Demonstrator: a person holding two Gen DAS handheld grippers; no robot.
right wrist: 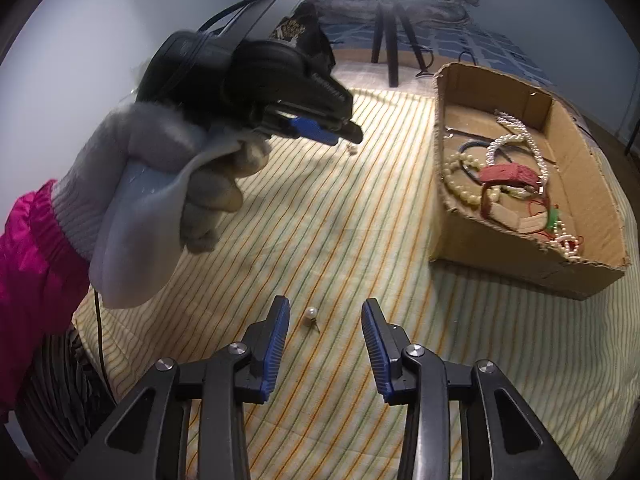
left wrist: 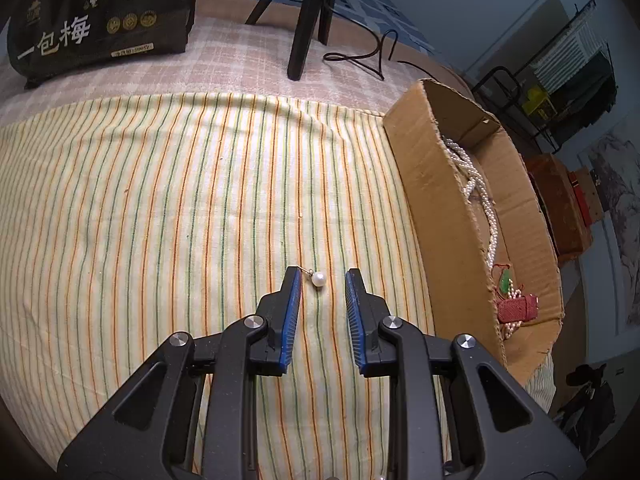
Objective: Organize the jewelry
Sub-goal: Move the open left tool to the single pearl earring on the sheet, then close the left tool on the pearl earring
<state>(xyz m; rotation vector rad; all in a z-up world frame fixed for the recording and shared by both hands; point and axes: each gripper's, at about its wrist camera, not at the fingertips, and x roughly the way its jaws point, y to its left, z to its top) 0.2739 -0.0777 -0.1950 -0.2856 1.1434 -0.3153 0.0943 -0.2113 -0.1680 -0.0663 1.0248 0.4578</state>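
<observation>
The left gripper (left wrist: 323, 280) hangs over a striped cloth (left wrist: 160, 200). Its blue pads stand a little apart and pinch nothing. A pearl earring (left wrist: 319, 279) lies on the cloth between them, nearer the left pad. Its thin gold hook points up and left toward that pad's tip, which hides the hook's end.

The right gripper (right wrist: 325, 312) has spread pads too, and holds nothing. A second pearl earring (right wrist: 310, 314) lies between them, its short pin pointing down and right.

A gloved hand (right wrist: 168, 184) holds the left gripper. A cardboard box (right wrist: 500, 248) sits to the right. Inside are pearl strings (right wrist: 516, 140) and a red band (right wrist: 508, 173), all tangled and hard to tell apart. The box wall hides part of them in the left wrist view.
</observation>
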